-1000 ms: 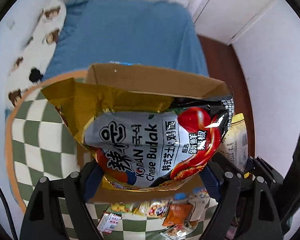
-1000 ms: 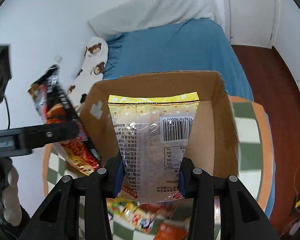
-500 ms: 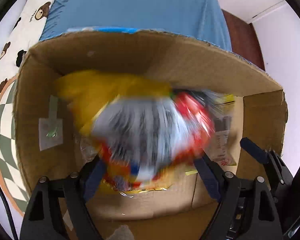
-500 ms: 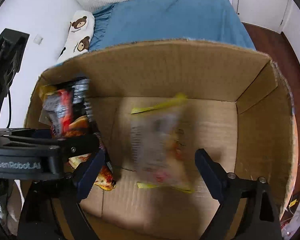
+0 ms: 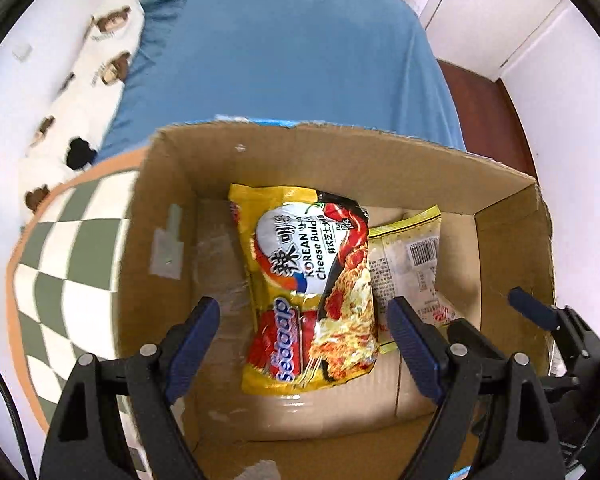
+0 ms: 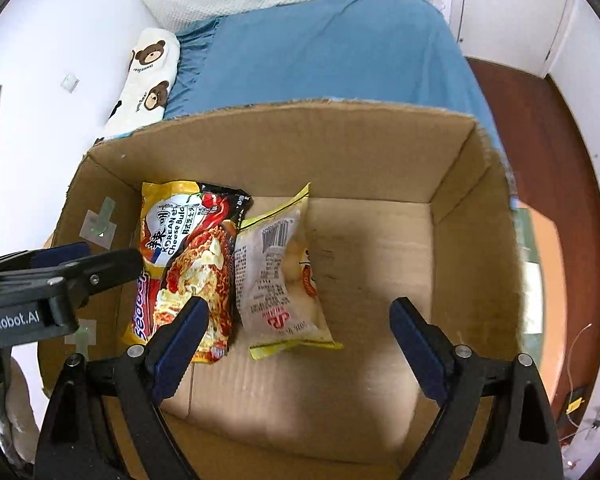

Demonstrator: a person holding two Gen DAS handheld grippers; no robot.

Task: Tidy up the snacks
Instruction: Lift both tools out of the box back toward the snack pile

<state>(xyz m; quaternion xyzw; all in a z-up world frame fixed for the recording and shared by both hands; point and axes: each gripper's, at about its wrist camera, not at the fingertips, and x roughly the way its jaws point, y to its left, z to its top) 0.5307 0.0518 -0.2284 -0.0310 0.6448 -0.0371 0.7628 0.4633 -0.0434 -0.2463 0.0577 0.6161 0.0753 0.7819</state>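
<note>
An open cardboard box (image 5: 340,160) (image 6: 300,148) fills both views from above. A yellow and red Korean cheese noodle pack (image 5: 308,280) (image 6: 184,256) lies flat on its floor towards the left. Beside it on the right lies a clear snack bag with a yellow edge and a barcode (image 5: 412,264) (image 6: 276,276), overlapped slightly by the noodle pack. My left gripper (image 5: 302,308) hangs open over the noodle pack, its pads apart from it. My right gripper (image 6: 300,306) is open above the bag and the bare box floor, holding nothing.
The box stands on a green and white checkered cloth with an orange border (image 5: 68,264). Behind it are a bed with a blue cover (image 5: 284,60) and a bear-print pillow (image 5: 84,80). A wooden floor (image 6: 560,140) shows at the right.
A second ago each gripper held its pack above the box. The right let the clear bag drop first, then the left released the noodle pack. Both packs now lie on the box floor.
</note>
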